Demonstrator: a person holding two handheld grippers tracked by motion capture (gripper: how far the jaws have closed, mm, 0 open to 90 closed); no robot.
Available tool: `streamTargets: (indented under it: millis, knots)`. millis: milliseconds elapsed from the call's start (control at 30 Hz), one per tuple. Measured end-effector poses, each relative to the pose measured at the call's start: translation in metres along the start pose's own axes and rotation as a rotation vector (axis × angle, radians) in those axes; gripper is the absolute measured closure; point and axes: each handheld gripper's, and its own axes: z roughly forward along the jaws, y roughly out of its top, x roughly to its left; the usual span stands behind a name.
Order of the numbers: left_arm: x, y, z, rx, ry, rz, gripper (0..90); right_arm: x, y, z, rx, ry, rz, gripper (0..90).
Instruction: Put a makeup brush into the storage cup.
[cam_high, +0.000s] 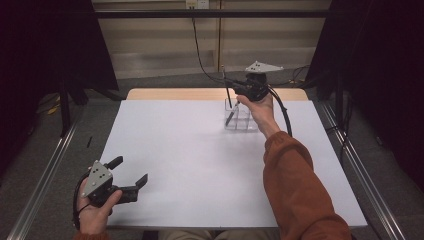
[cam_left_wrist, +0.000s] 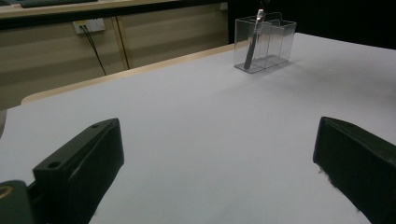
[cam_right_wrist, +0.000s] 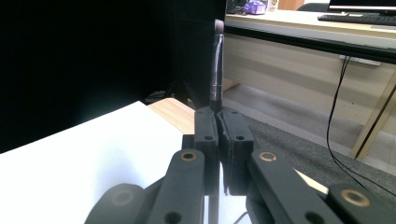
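Your right gripper (cam_right_wrist: 219, 122) has its jaws pinched tight on a thin makeup brush (cam_right_wrist: 216, 65). The pads grip it low on the handle, and the dark metal ferrule and bristle tip stick up past the fingertips. In the high view the right gripper (cam_high: 239, 93) sits over the clear plastic organizer (cam_high: 243, 121) at the far side of the table (cam_high: 200, 165), with the brush (cam_high: 226, 86) rising from the jaws and its lower end reaching down toward the box. A second slim tool (cam_high: 231, 114) leans in one front compartment; the left gripper view shows it propped against the organizer (cam_left_wrist: 275, 44) wall.

Handling, as I judge it: the brush is light, stiff, smooth and round, so it can swivel or slide in the pads. Grip mid-handle, not the bristles. The organizer looks light and tippy, so don't knock its rim.

Which compartment the held brush is over, I can't tell.

Your left gripper (cam_high: 131, 173) rests at the near left table edge, jaws spread wide, nothing between them, well apart from the organizer.
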Motion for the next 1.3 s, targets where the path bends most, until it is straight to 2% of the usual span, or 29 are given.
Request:
streamTargets:
  millis: [333, 533, 833, 900, 1300]
  knots:
    - [0.000, 0.000, 0.000, -0.001, 0.000, 0.002, 1.9, -0.001, -0.008, 0.007, -0.002, -0.025, 0.004, 85.9]
    - [0.000, 0.000, 0.000, -0.001, 0.000, 0.004, 1.9, -0.003, -0.012, 0.011, 0.003, -0.060, 0.021, 85.9]
    - [0.000, 0.000, 0.000, -0.003, -0.002, 0.007, 1.9, -0.003, -0.022, 0.014, 0.010, -0.058, 0.048, 85.9]
    - [0.000, 0.000, 0.000, -0.002, 0.000, 0.007, 1.9, -0.004, -0.024, 0.014, 0.012, -0.060, 0.067, 85.9]
    - [0.000, 0.000, 0.000, 0.000, -0.001, 0.012, 1.9, -0.002, -0.036, 0.009, 0.026, -0.061, 0.077, 85.9]
